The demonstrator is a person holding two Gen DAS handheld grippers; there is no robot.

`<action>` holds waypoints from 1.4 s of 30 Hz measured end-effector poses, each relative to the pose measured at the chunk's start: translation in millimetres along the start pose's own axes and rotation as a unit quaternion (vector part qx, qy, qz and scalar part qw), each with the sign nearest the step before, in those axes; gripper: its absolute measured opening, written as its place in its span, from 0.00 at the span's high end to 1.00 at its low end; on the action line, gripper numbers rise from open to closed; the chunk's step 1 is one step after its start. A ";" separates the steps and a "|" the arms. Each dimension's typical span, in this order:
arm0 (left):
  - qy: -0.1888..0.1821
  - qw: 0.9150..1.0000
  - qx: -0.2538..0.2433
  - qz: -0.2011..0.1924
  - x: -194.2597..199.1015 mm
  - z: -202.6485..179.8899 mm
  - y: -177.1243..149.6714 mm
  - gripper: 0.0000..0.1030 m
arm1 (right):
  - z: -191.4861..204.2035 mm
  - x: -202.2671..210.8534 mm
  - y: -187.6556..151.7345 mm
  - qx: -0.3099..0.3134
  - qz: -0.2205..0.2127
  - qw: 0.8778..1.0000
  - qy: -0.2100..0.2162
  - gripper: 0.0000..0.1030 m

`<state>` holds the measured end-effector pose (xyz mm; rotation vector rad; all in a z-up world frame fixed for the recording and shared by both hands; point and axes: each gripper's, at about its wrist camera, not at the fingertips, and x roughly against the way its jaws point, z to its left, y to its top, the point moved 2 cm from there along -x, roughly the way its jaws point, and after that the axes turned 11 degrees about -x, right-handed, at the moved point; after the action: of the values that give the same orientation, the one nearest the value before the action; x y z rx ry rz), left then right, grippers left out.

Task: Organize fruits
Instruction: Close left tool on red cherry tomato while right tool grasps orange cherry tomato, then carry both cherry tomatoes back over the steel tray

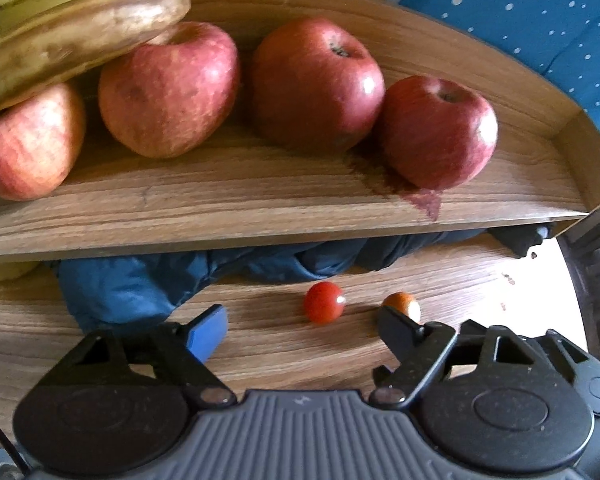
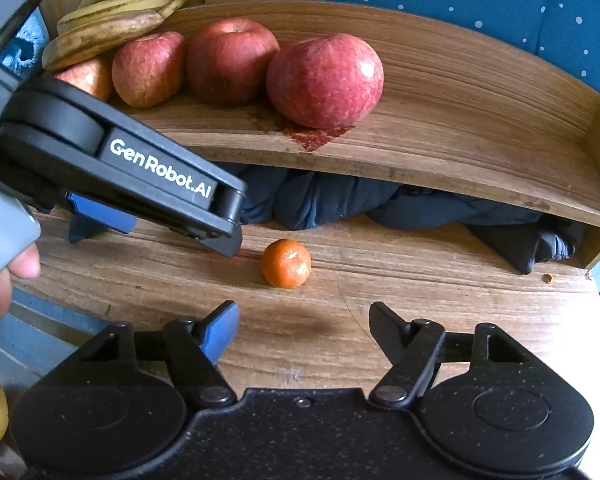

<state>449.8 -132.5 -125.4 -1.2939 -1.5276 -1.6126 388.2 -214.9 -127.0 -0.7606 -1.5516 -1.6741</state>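
While both grippers hover over the wooden surface, this is how the scene lies.

Surface: a wood-grain tabletop [image 2: 420,300] with a raised wooden shelf [image 2: 440,152] along its 12 o'clock side; the shelf has a curved back wall.
Stain: a reddish mark [image 2: 318,136] on the shelf board, under the front of the nearest apple.
Room: blue fabric with white dots [image 2: 500,0] behind the shelf, at 1 o'clock.
Under the shelf: dark blue cloth [image 2: 340,200] bunched in the gap.
Apples: four red apples [image 1: 316,80] in a row on the shelf, skins streaked pink and red.
Bananas: a browning yellow bunch [image 1: 72,28] at 10 o'clock, resting on the left apples.
Red fruit: a small glossy red round fruit [image 1: 324,302] on the tabletop, just ahead of the left gripper [image 1: 300,328].
Orange fruit: a small orange citrus [image 2: 286,263] on the tabletop, at 12 o'clock from the right gripper [image 2: 304,328], apart from it.
Left gripper: jaws spread, nothing between them.
Right gripper: jaws spread, nothing pinched.
Hand: fingers [image 2: 4,284] at 9 o'clock in the right wrist view.
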 end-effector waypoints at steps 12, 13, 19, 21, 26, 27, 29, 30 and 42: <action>-0.008 1.000 0.009 -0.005 -0.7 4.2 -1.7 0.39 | 3.4 -10.5 9.8 0.008 -0.003 1.000 0.010 0.48; -0.009 1.000 0.009 -0.005 -1.9 4.2 -1.4 0.41 | 3.3 -11.2 10.7 0.008 -0.004 1.000 0.010 0.50; -0.013 1.000 0.008 -0.005 -10.9 0.9 0.4 0.45 | 4.9 -10.8 13.4 0.012 -0.009 1.000 0.013 0.55; -0.013 1.000 0.009 -0.002 -13.0 0.6 0.5 0.45 | 5.7 -11.8 14.7 0.014 -0.009 1.000 0.014 0.56; -0.019 1.000 0.010 0.000 -20.8 0.2 2.7 0.54 | 8.3 -14.1 16.2 0.019 -0.010 1.000 0.014 0.60; -0.020 1.000 0.010 0.000 -22.0 0.1 3.2 0.55 | 8.4 -14.4 16.1 0.020 -0.009 1.000 0.014 0.60; -0.021 1.000 0.010 0.000 -24.1 0.6 4.1 0.58 | 9.1 -15.0 16.5 0.022 -0.010 1.000 0.016 0.63; -0.021 1.000 0.010 0.000 -24.8 0.7 4.3 0.59 | 9.1 -12.9 15.0 0.023 -0.011 1.000 0.016 0.63; -0.038 0.999 0.018 -0.003 -30.1 2.1 4.3 0.75 | 7.4 -2.8 10.2 0.027 -0.014 0.999 0.019 0.70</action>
<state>465.5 -137.7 -151.0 -1.3461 -1.5987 -1.5483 397.8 -207.4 -122.7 -0.6793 -1.5803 -1.6511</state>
